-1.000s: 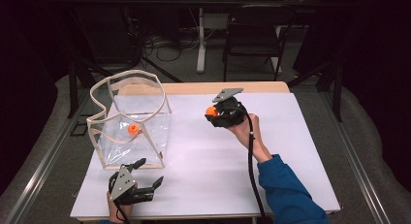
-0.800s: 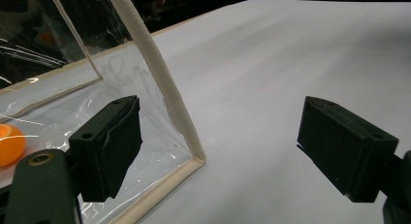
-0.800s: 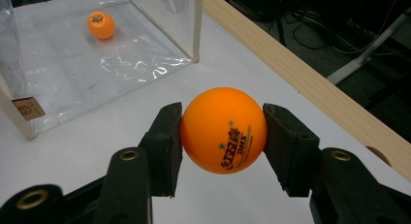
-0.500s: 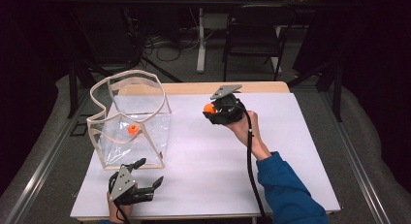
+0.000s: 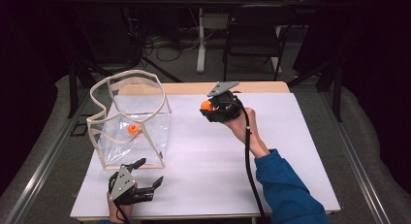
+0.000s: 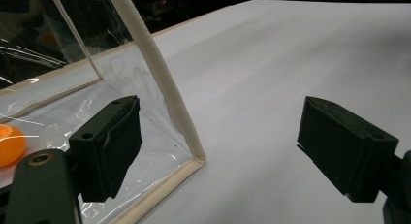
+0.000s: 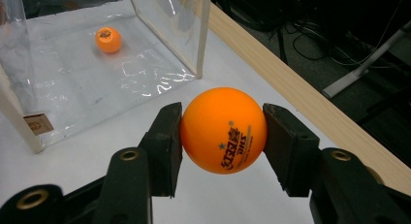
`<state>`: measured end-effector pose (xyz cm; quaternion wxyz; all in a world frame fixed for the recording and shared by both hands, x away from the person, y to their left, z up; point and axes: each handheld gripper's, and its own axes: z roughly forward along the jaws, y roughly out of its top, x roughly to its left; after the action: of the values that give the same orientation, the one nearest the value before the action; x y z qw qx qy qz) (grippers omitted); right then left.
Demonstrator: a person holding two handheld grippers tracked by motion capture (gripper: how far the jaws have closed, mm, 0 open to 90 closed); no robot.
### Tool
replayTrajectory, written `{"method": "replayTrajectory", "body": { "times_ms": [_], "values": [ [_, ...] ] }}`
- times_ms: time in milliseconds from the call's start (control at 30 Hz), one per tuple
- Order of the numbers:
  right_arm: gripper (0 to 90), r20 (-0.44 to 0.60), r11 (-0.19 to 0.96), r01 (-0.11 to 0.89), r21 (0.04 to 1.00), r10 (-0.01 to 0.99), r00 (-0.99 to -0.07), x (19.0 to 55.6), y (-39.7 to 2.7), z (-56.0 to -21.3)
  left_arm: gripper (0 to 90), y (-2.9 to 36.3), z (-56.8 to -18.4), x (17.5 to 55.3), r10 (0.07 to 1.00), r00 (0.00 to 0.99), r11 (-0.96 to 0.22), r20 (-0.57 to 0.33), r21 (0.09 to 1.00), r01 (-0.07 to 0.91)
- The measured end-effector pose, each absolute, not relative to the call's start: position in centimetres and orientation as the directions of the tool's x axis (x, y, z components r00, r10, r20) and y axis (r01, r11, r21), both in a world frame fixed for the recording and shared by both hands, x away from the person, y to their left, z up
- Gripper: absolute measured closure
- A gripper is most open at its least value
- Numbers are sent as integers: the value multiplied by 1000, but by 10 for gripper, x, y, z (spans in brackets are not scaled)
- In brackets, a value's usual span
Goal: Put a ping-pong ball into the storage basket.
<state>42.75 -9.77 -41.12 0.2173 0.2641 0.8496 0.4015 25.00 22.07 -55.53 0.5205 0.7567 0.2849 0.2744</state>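
My right gripper [image 7: 223, 132] is shut on an orange ping-pong ball [image 7: 224, 135], held above the white table near its far edge [image 5: 207, 106]. A clear plastic bag with cream trim [image 5: 130, 118] stands open at the left of the table, with a second orange ball [image 5: 133, 129] lying inside it [image 7: 108, 40]. My left gripper [image 5: 145, 174] rests at the table's near edge, just in front of the bag's near corner [image 6: 191, 151]. Its jaws stand wide open with nothing between them, and the ball in the bag [image 6: 9, 144] shows through the plastic.
The white sheet [image 5: 291, 151] covers a wooden table whose bare strip [image 7: 291, 83] runs along the far edge. A chair [image 5: 254, 32] and cables stand on the dark floor beyond. A black cable [image 5: 248, 161] trails along the blue sleeve [image 5: 286, 190].
The right gripper with its ball has shifted slightly left toward the bag. The left gripper has not moved.
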Motion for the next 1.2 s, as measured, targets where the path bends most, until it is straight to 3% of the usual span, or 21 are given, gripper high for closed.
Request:
{"method": "replayTrajectory", "body": {
  "times_ms": [1200],
  "values": [
    [509,-122,502,261,824,607,-785,440,-81,-392,158,220,-555,250,712,692,-300,119,943,147]
  ]
}}
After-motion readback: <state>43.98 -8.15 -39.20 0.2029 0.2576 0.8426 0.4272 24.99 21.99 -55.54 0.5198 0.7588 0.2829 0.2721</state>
